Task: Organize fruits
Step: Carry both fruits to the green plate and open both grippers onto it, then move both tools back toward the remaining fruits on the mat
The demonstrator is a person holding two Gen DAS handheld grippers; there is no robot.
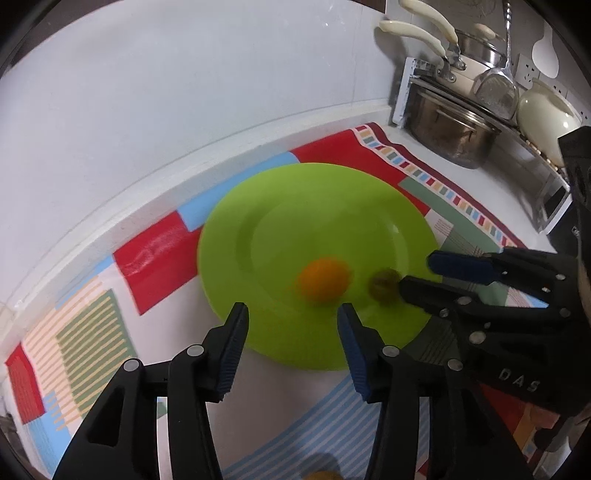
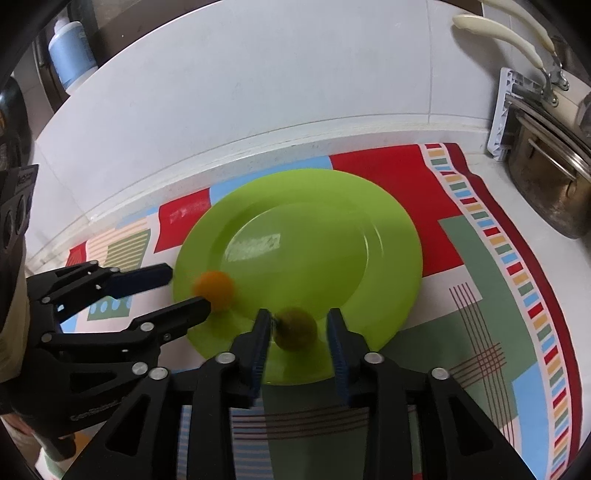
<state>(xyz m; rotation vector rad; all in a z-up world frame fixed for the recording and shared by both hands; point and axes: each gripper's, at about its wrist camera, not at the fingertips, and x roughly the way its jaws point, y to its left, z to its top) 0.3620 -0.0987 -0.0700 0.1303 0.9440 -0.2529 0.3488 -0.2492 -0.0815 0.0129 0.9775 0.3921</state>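
A green plate (image 1: 295,206) lies on a patterned cloth; it also shows in the right wrist view (image 2: 314,221). An orange fruit (image 1: 324,282) and a brownish-green fruit (image 1: 384,285) rest on the plate's near part, both blurred. My left gripper (image 1: 293,315) is open just short of the orange fruit (image 2: 215,287). My right gripper (image 2: 299,321) is open, its fingers either side of the brownish-green fruit (image 2: 295,328). The right gripper (image 1: 417,273) shows from the side in the left wrist view. Part of a yellow fruit (image 1: 321,474) shows at the bottom edge.
A multicoloured cloth (image 2: 461,258) covers the white counter. A steel pot (image 1: 454,129), pans with cream handles (image 1: 417,31) and a cream kettle (image 1: 543,110) stand at the back right. A white tiled wall (image 1: 184,92) runs behind. A blue bottle (image 2: 70,48) stands far left.
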